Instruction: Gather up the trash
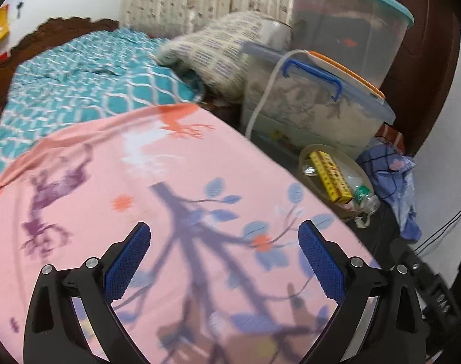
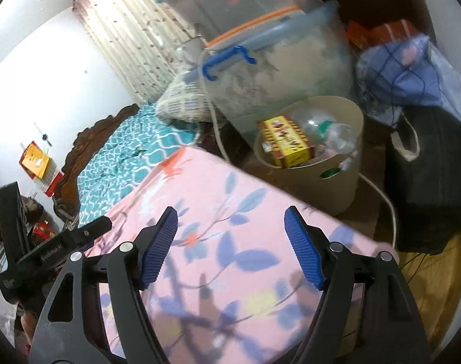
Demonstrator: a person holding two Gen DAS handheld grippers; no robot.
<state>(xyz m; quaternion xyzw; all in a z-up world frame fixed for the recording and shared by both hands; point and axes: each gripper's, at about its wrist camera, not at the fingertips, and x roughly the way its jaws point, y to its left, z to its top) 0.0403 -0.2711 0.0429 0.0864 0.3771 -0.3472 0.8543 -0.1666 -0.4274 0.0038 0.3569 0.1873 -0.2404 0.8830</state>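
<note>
A beige trash bin [image 2: 330,179] stands on the floor beside the bed and holds a yellow-and-red carton [image 2: 286,141] and a clear plastic bottle [image 2: 333,135]. It also shows in the left wrist view [image 1: 315,151] with the carton [image 1: 330,176] and bottle [image 1: 363,197] inside. My left gripper [image 1: 224,233] is open and empty over the pink floral sheet [image 1: 139,212]. My right gripper [image 2: 230,218] is open and empty above the sheet's [image 2: 230,257] edge, short of the bin. The left gripper's body shows in the right wrist view [image 2: 48,254].
Stacked clear storage boxes [image 1: 318,103] and a patterned pillow [image 1: 218,57] sit behind the bin. A blue cloth bundle [image 2: 406,72] and a black bag [image 2: 430,182] lie to its right. A white cord [image 2: 382,200] runs past it. A teal bedspread [image 1: 78,79] covers the far bed.
</note>
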